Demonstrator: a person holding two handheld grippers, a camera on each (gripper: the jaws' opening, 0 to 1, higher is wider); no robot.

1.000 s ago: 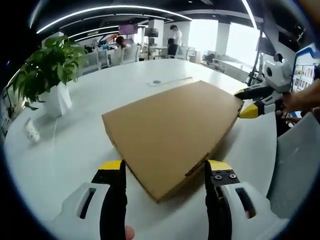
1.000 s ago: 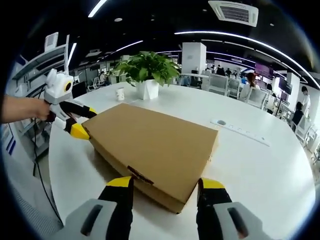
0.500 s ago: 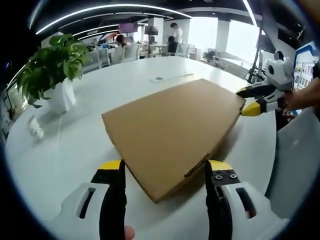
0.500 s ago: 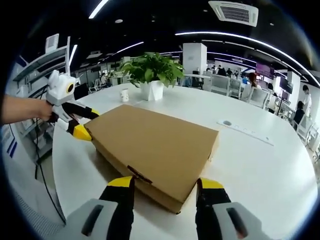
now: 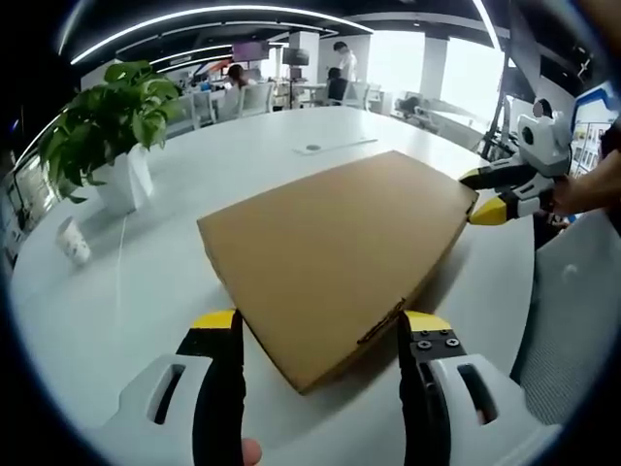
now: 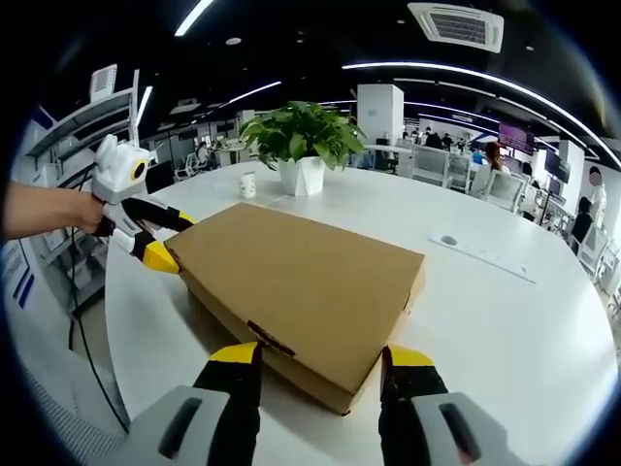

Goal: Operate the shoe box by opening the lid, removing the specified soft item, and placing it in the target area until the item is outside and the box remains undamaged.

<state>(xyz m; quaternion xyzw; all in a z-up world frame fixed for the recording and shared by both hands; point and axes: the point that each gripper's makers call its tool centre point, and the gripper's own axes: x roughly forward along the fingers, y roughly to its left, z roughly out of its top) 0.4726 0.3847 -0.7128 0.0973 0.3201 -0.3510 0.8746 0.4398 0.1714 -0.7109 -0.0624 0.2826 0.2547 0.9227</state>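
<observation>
A flat brown cardboard shoe box (image 5: 335,248) lies with its lid down on the round white table (image 5: 146,291). My left gripper (image 5: 320,325) is open, its yellow-tipped jaws standing either side of the box's near corner. At the opposite corner, the right gripper (image 5: 473,197) comes in from the right, held by a hand, open with one jaw above and one below the box edge. In the right gripper view the same box (image 6: 301,277) sits between my open right gripper (image 6: 320,357) and the left gripper (image 6: 178,243) at its far left corner.
A potted plant (image 5: 107,126) in a white pot and a small paper cup (image 5: 73,241) stand on the table beyond the box; the plant (image 6: 301,136) shows again in the right gripper view. A grey chair (image 5: 572,311) is by the table edge. People and office desks are far behind.
Both views have shifted slightly with the hands. The box stays shut and both grippers stay open at its corners.
</observation>
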